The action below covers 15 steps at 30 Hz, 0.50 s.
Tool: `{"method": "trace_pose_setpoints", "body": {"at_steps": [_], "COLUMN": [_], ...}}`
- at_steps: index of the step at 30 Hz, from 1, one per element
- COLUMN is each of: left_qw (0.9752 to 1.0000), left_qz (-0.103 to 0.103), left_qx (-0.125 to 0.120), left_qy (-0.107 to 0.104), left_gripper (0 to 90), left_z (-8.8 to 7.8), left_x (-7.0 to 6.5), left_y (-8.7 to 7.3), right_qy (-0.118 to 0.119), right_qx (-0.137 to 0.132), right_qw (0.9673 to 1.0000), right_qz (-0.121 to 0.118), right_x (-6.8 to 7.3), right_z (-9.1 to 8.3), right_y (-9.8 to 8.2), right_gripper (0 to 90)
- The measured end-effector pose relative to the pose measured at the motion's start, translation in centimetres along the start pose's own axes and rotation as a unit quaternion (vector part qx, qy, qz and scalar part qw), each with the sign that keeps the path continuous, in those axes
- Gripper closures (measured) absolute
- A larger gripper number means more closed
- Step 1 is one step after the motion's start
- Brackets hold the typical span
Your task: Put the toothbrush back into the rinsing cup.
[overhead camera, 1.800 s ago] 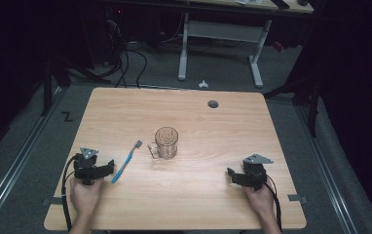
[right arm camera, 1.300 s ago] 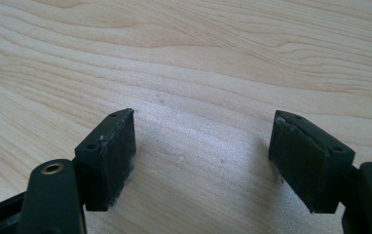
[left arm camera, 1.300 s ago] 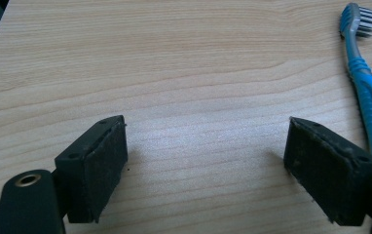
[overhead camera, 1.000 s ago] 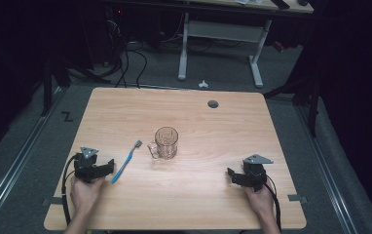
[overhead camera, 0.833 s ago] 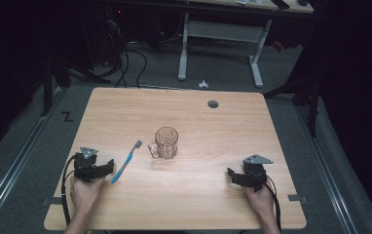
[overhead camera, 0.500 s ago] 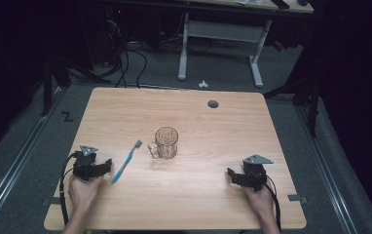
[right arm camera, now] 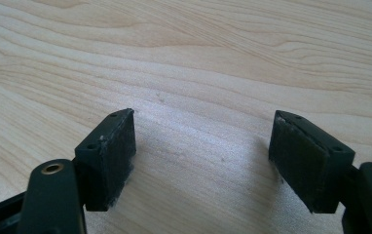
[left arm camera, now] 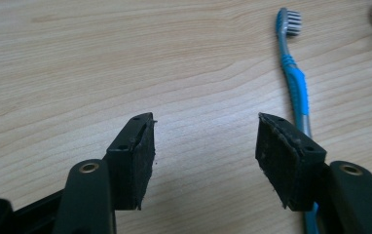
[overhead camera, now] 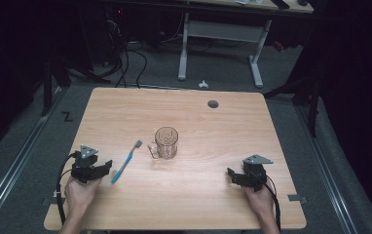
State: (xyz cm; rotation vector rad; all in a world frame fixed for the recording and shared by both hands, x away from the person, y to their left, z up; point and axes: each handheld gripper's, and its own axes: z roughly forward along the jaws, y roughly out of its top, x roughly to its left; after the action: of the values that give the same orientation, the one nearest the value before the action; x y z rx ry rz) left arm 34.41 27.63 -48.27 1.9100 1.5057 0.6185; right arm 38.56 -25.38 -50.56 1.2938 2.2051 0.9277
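— Where is the blue toothbrush (overhead camera: 125,162) laid?
— Toward the desk's (overhead camera: 184,105) near-left corner, beside the glass mug (overhead camera: 166,143); it is flanked, ungrasped, by the left gripper (left arm camera: 204,141), whose jaws have just been narrowing for pickup. The right gripper (right arm camera: 203,146) is parked spread, nothing held.

my wooden tabletop (overhead camera: 252,126) sits lit on grey floor (overhead camera: 28,146); a white-legged desk (overhead camera: 220,34) and cables (overhead camera: 125,53) behind me in the dark.

High view: bench (overhead camera: 184,204) evenly lit from above, surroundings sunk in near-black, image soft and grainy. Gripper views brighter (wood grain crisp farther off), near jaws slightly blurred, soft shadows beneath them, no glare.
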Motion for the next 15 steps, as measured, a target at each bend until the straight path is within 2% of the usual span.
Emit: {"method": "trace_pose_setpoints", "body": {"at_steps": [7,10,12,15], "left_qw": [0.9999,0.9996,0.9994,0.9983], "left_qz": [0.006,0.003,0.006,0.014], "left_qx": [0.006,0.007,0.010,0.018], "left_qy": [-0.013,-0.027,-0.033,-0.054], "left_gripper": [39.9,40.1,40.1,42.8], "left_z": [-0.8,-1.2,-1.3,-1.3], "left_x": [-0.5,-0.6,-0.8,-1.3], "left_y": [0.0,0.1,0.2,0.4], "right_qy": [0.000,0.000,0.000,-0.001], "right_qx": [0.000,0.000,0.000,0.000], "right_qw": [1.0000,1.0000,1.0000,1.0000], "right_qz": [-0.001,-0.001,0.000,0.000], "right_x": [0.0,0.0,0.0,0.0], "right_z": [0.0,0.0,0.0,0.0], "right_y": [0.0,0.0,0.0,0.0], "right_gripper": [25.5,25.5,25.5,25.5]}}
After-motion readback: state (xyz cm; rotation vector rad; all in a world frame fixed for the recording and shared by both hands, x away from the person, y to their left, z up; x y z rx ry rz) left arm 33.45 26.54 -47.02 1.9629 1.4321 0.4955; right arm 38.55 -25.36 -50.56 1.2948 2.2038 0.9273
